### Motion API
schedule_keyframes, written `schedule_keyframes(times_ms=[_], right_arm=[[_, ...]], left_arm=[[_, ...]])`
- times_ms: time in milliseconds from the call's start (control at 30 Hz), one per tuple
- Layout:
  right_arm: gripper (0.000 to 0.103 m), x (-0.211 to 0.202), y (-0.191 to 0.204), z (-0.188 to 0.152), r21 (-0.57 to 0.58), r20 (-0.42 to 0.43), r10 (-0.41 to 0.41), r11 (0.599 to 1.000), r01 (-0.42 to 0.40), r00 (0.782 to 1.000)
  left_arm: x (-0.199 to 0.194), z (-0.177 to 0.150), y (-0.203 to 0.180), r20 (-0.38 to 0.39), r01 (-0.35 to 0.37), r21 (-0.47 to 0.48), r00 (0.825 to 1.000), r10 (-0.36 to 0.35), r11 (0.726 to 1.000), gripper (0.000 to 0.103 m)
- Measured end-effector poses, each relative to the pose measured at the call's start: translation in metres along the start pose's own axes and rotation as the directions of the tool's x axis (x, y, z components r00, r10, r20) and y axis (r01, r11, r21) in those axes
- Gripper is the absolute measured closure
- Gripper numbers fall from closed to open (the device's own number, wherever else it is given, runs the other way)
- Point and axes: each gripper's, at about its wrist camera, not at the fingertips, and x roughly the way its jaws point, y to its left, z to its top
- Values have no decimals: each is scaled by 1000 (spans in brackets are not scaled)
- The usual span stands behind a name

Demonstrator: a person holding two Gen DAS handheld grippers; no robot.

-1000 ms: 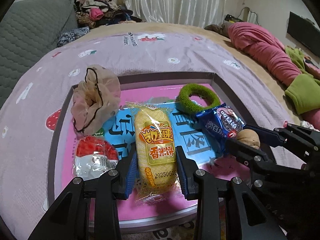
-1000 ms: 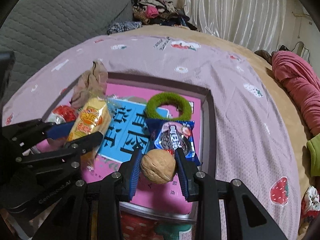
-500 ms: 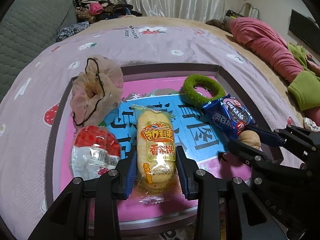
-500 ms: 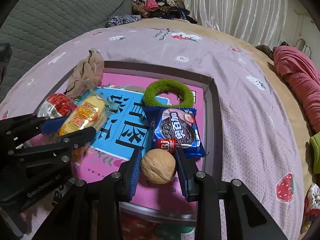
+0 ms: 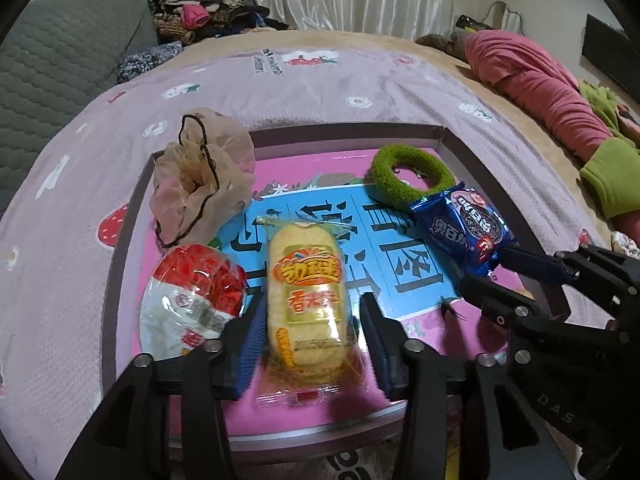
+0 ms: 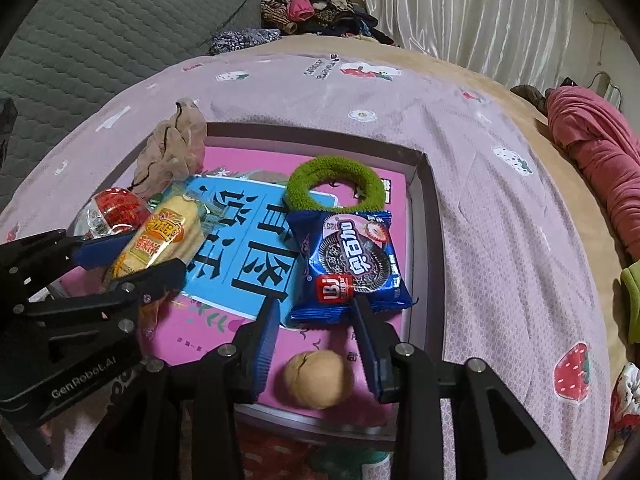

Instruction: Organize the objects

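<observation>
Yellow plastic-wrapped rice cake (image 5: 306, 304) lies on the pink tray (image 5: 280, 412) between my left gripper's (image 5: 310, 340) opening jaws, pads clear. My right gripper's (image 6: 316, 340) jaws are opening too, the round tan walnut (image 6: 318, 378) loose between them.

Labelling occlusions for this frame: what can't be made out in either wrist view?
- Walnut: left wrist view, hidden behind the right gripper; blurred in the right wrist view.
- Tray near edge: both views, cut by gripper bodies.
- Rice cracker pack date print: left wrist view, too blurred to read.
- Red-and-white packet: right wrist view, partly behind the left gripper.
</observation>
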Motion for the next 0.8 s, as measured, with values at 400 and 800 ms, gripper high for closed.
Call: schedule_keyframes(times_ms=[400, 800], right_arm=[[44, -24, -10, 8, 46, 60, 11, 999, -13, 998], [33, -51, -8, 18, 58, 130, 2, 998, -9, 991]], left_arm=[[-23, 4, 2, 46, -7, -3, 999, 7, 1000, 29], [-55, 6, 15, 102, -9, -33, 995, 12, 999, 21]])
